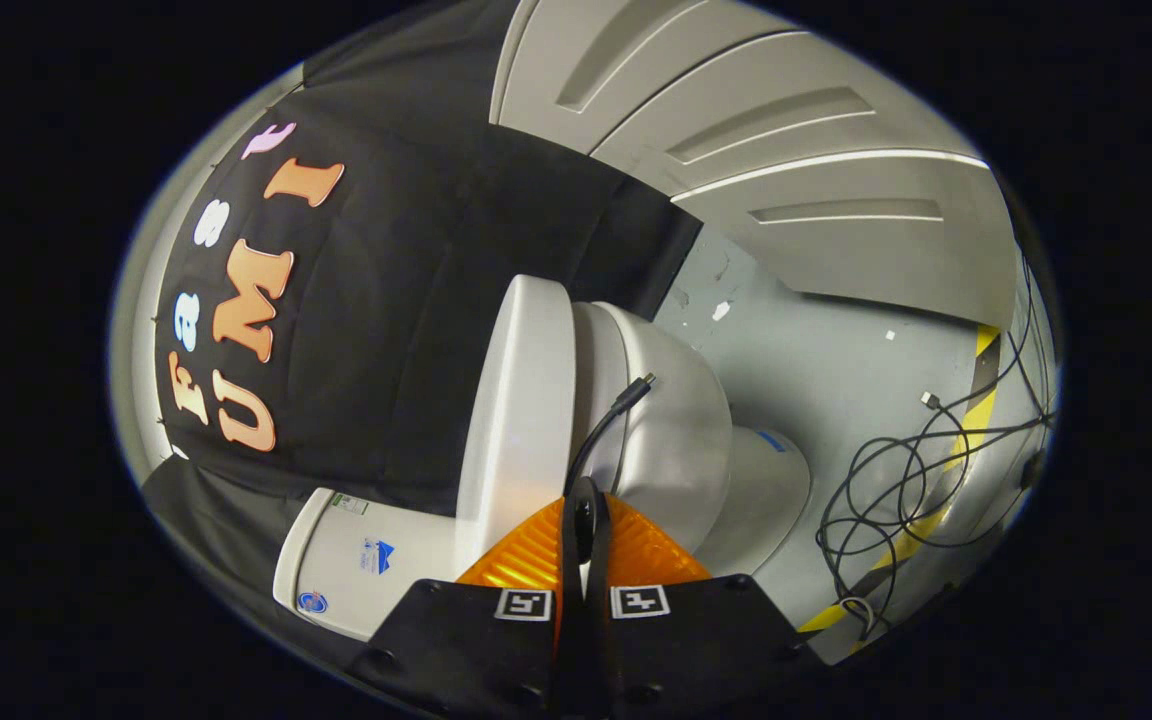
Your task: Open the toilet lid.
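The view is rolled sideways. A white toilet lies just ahead of my fingers: its flat lid [516, 400] rests against the rounded bowl [671, 430], with only a thin seam between them. The tank [361, 560] with small stickers sits beside the lid, against the black cloth wall. My gripper [586, 520] is shut, its fingertips pressed together right at the seam between lid and bowl, near the hinge end. A thin black cable [601, 425] with a plug at its end rises from between the tips across the bowl. I cannot tell whether the tips touch the lid.
Beyond the bowl is a grey floor [816, 360] with a tangle of black cables [896, 500] and a yellow-and-black tape stripe [966, 430]. A white panelled door [786, 130] stands behind. The black cloth wall [416, 300] hangs close behind the tank.
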The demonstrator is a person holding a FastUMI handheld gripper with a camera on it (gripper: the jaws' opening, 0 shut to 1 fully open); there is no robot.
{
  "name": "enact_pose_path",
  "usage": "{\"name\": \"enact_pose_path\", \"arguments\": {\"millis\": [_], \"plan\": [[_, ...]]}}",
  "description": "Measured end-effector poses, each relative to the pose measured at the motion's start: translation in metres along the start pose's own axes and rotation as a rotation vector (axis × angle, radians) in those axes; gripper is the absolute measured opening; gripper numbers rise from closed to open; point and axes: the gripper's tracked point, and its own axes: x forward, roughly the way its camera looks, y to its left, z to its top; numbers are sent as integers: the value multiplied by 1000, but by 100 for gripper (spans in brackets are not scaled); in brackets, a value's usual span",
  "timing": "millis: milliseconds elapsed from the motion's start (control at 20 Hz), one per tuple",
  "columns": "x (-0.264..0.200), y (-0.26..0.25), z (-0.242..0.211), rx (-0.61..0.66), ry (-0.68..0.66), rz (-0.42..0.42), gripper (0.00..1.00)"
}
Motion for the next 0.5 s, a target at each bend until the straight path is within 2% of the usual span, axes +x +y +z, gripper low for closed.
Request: {"name": "enact_pose_path", "arguments": {"millis": [100,200,300,500], "plan": [[-3,4,0,-72,-4,-14,8],[-7,19,8,-55,-42,20,8],[-10,28,10,-53,-68,16,8],[-18,53,17,-135,-80,5,8]]}}
